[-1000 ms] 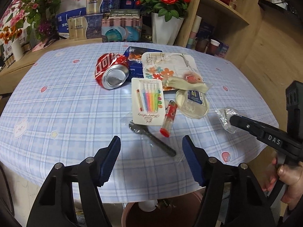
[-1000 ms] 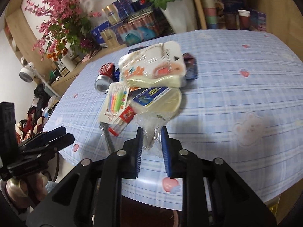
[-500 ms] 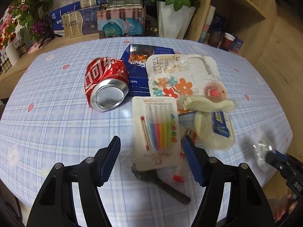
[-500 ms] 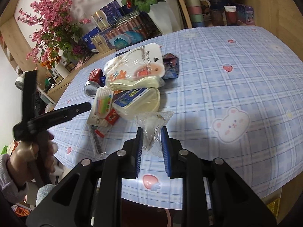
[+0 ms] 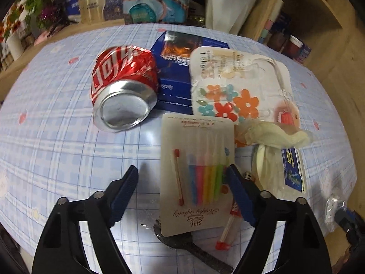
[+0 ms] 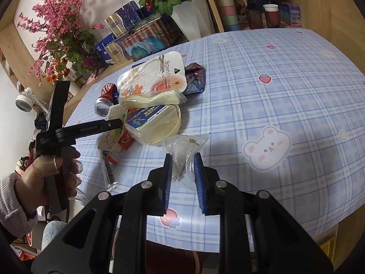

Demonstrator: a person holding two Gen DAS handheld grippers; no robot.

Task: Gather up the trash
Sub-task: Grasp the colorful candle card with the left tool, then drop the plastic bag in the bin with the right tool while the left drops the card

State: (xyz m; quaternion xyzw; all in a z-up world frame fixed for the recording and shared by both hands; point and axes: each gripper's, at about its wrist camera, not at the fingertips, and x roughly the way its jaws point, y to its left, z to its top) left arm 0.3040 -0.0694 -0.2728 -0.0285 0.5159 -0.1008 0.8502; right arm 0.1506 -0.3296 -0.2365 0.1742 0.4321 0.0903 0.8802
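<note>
My right claw (image 6: 182, 171) squeezes the crinkly clear wrapper (image 6: 186, 147) near the table (image 6: 296, 86) edge so it can't blow off, while my left claw (image 5: 182, 194) hangs wide open and empty over the candle card (image 5: 198, 178), ready to grab it.

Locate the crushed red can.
In the left wrist view the crushed red can lies on its side upper left, touching the blue packet, above the candle card.
</note>
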